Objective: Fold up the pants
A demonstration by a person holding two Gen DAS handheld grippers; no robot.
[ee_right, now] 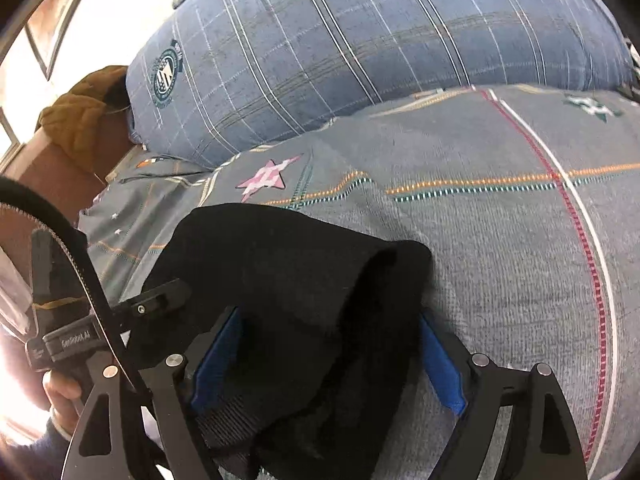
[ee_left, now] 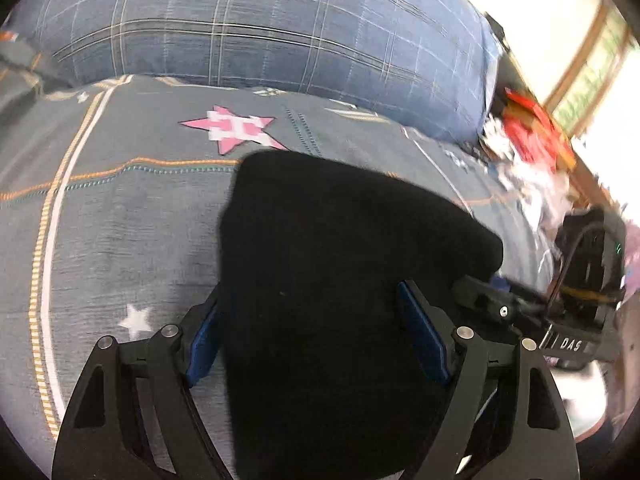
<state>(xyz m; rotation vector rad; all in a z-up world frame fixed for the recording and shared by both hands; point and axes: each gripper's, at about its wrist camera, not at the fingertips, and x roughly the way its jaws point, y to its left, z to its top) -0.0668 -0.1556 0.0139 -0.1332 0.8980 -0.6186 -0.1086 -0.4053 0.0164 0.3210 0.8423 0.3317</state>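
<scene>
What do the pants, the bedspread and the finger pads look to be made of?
Pants: black, matte, soft knit or fleece by the look; rounded limp folds, and a ribbed band shows at the lower edge.
Bedspread: grey woven cloth, probably cotton; visible weave, printed stars and stitched-looking lines.
Finger pads: blue, matte, likely rubber or foam, on black rigid fingers, plastic or metal, can't tell.

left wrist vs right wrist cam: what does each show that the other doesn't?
Only left wrist: red clutter by a bright window, a white star print, the right tool's body seen from the side.

Only right wrist: a round crest on the plaid pillow, a mustard knit item, the ribbed waistband.

Both: black pants lying between wide-apart blue pads, the pink star and the plaid pillow on the grey bedspread.
</scene>
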